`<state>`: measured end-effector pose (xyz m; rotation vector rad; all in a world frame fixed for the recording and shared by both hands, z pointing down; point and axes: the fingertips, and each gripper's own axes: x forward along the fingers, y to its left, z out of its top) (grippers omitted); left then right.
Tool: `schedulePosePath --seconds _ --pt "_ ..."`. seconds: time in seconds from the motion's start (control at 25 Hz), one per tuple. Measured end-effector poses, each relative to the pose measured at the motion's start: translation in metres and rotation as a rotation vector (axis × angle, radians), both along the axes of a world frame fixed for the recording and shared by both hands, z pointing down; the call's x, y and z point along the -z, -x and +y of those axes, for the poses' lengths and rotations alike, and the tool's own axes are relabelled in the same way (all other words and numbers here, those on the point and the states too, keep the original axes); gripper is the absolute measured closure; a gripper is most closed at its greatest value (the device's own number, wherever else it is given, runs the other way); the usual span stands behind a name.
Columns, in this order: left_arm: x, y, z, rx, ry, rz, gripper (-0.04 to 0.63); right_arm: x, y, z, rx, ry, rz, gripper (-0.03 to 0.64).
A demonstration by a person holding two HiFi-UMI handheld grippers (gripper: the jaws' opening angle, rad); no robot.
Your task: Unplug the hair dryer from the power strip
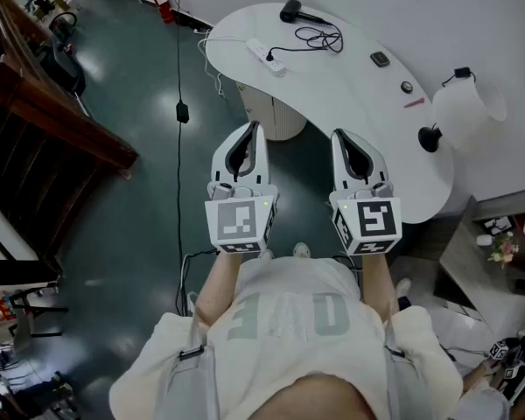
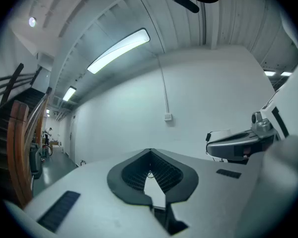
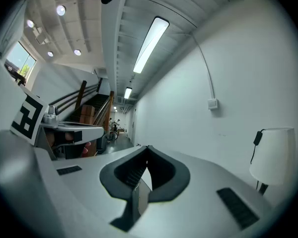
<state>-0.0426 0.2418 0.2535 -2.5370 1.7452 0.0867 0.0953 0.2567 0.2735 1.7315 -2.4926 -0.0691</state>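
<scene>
Fingers (image 2: 131, 175) closed, empty, on left gripper (image 1: 253, 127) and right gripper (image 1: 339, 135) — hair dryer (image 1: 290, 10) on table (image 1: 350, 90).

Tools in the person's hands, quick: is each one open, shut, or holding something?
Left white hand-held tool: shut, empty.
Right white hand-held tool: shut, empty.

Too small to identify: dark items (image 1: 380, 59) on surface (image 1: 332, 86). Plug seating in power strip (image 1: 267, 57) not resolvable. Detail of hair dryer (image 1: 290, 10) likewise indistinct. Cut off at left edge: staircase (image 1: 44, 103).
</scene>
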Motion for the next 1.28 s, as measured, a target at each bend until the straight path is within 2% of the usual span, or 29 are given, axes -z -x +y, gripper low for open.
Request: schedulePosePath --seconds 0.48,0.68,1.04,1.28 --pt "0.002 0.022 -0.002 0.003 -0.007 0.013 0.581 -0.003 0.024 0.001 0.018 0.004 0.013 0.595" --pt "0.000 0.047 -0.002 0.010 -0.005 0.028 0.581 -0.004 0.042 0.008 0.019 0.021 -0.041 0.595" --pt "-0.015 0.102 -0.004 0.030 0.018 0.023 0.581 -0.020 0.076 0.015 -0.007 0.039 -0.039 0.595" --pt "-0.017 0.107 -0.030 0.052 -0.019 0.029 0.581 -0.016 0.073 -0.023 0.021 0.014 -0.053 0.595"
